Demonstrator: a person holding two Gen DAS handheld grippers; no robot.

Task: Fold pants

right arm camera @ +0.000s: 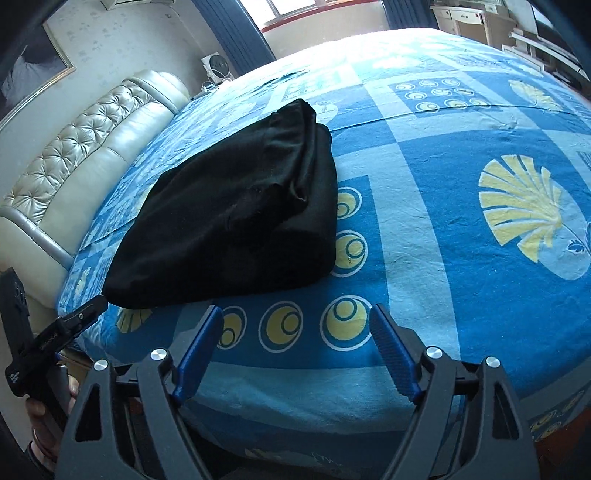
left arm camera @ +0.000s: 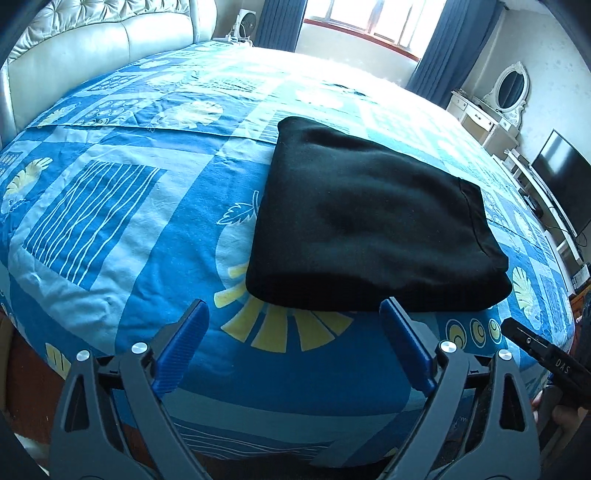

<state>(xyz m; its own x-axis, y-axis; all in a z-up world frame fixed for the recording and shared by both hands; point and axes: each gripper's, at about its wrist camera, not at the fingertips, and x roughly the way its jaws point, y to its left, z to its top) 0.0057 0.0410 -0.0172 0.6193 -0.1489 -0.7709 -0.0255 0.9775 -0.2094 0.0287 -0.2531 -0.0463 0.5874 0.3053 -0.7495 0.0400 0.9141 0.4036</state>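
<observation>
The black pants [left arm camera: 365, 221] lie folded into a compact stack on the blue patterned bed [left arm camera: 122, 206]. My left gripper [left arm camera: 293, 308] is open and empty, just short of the stack's near edge. In the right wrist view the folded pants [right arm camera: 236, 221] lie to the left, with the layered edges facing right. My right gripper [right arm camera: 295, 314] is open and empty, over the bedsheet [right arm camera: 461, 258] in front of the stack's near right corner. The right gripper's body [left arm camera: 543, 354] shows at the lower right of the left wrist view; the left gripper's body [right arm camera: 59, 332] shows at the lower left of the right wrist view.
A cream tufted headboard [left arm camera: 110, 40] runs along the bed's left side. A white dresser with an oval mirror [left arm camera: 509, 92] and a TV [left arm camera: 561, 181] stand at the right wall. A window with blue curtains [left arm camera: 365, 22] is at the far end.
</observation>
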